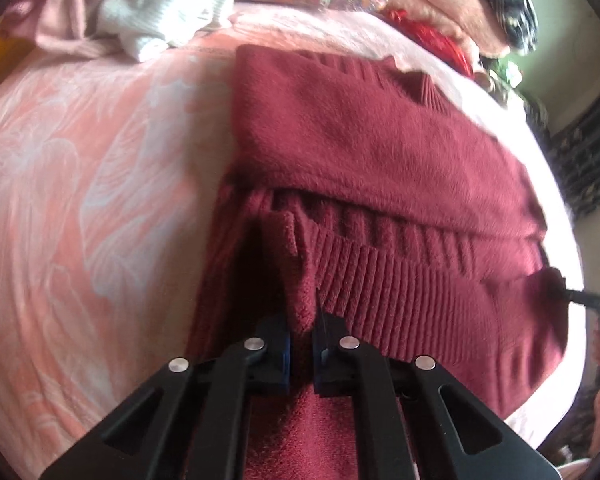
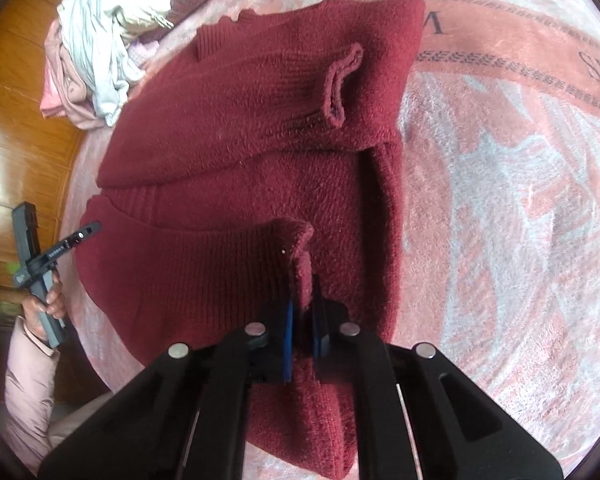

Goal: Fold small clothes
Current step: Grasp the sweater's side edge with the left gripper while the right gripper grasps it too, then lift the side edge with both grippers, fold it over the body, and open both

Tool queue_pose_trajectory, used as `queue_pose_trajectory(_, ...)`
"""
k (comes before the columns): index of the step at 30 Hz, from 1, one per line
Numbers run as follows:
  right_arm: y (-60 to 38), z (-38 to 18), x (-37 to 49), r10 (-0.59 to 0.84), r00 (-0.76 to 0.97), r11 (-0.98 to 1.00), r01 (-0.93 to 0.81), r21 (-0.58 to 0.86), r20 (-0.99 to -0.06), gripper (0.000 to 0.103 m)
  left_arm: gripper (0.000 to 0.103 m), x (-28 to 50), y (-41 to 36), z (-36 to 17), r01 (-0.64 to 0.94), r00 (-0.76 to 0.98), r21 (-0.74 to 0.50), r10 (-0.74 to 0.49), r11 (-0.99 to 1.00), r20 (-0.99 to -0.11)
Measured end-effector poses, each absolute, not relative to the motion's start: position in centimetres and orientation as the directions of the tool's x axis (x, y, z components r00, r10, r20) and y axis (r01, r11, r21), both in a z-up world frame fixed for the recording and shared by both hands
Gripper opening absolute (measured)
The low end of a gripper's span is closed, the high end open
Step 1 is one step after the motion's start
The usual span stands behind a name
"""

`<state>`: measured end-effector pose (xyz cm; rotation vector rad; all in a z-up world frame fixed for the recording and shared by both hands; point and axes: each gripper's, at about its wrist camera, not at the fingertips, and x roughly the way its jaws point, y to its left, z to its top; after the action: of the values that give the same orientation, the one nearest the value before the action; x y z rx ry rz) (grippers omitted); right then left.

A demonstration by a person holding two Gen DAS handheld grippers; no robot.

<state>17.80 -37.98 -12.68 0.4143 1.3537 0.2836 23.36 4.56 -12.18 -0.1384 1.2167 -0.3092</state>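
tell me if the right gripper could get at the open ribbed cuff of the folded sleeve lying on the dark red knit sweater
Probably not yet. The right gripper is shut on the dark red knit sweater hem, so it must let go first. Otherwise the way looks free: the ribbed cuff lies uncovered on top, straight ahead.

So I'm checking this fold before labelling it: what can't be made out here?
- Left wrist view: the right gripper, mostly hidden behind the dark red knitted sweater.
- Right wrist view: the left gripper's tips, hidden behind the sweater's hem.
- Both views: pink patterned blanket beneath the sweater.
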Motion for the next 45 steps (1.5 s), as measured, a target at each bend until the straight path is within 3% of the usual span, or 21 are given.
queue_pose_trajectory(12, -40.0, -7.9, 17.0, 0.477, 0.314, 0.867, -0.017, 0.497, -0.821, 0.005, 0.006, 21.7, 5.2, -6.2, 0.202, 0.462, -0.33, -0.387, 0.922, -0.798)
queue_pose_trajectory(22, -39.5, -13.5, 17.4, 0.423, 0.206, 0.894, 0.065, 0.444, -0.882, 0.005, 0.006, 22.1, 5.9, -11.5, 0.127, 0.394, -0.269, -0.297, 0.955, -0.87)
queue_pose_trajectory(29, -40.9, -9.6, 17.6, 0.48, 0.305, 0.859, 0.029, 0.512, -0.823, 0.005, 0.006, 22.0, 5.2, -7.4, 0.16, 0.466, -0.326, -0.362, 0.932, -0.807)
queue_pose_trajectory(36, -42.0, -5.5, 21.6, 0.447, 0.399, 0.873, 0.003, 0.489, -0.801, 0.005, 0.006, 25.9, 4.1, -4.1, 0.159, 0.546, -0.307, -0.342, 0.938, -0.764)
queue_pose_trajectory(45, -42.5, -5.3, 31.5, 0.354, 0.455, 0.904, 0.059, 0.425, -0.817, 0.005, 0.006, 34.4, 3.1, -3.5, 0.1, 0.614, -0.268, -0.272, 0.958, -0.741)
